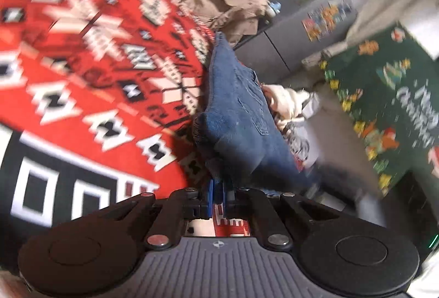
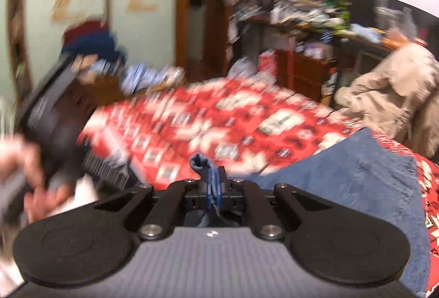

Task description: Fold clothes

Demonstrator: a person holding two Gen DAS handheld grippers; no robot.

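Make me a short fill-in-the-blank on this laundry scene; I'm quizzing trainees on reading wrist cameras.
1. Both grippers, the left gripper and the right gripper, have their jaws shut on the ____ cloth.
2. The blanket under it is mostly ____ with a white and black pattern.
3. In the right wrist view, the ____ jacket lies at the far right.

Missing words: blue; red; beige
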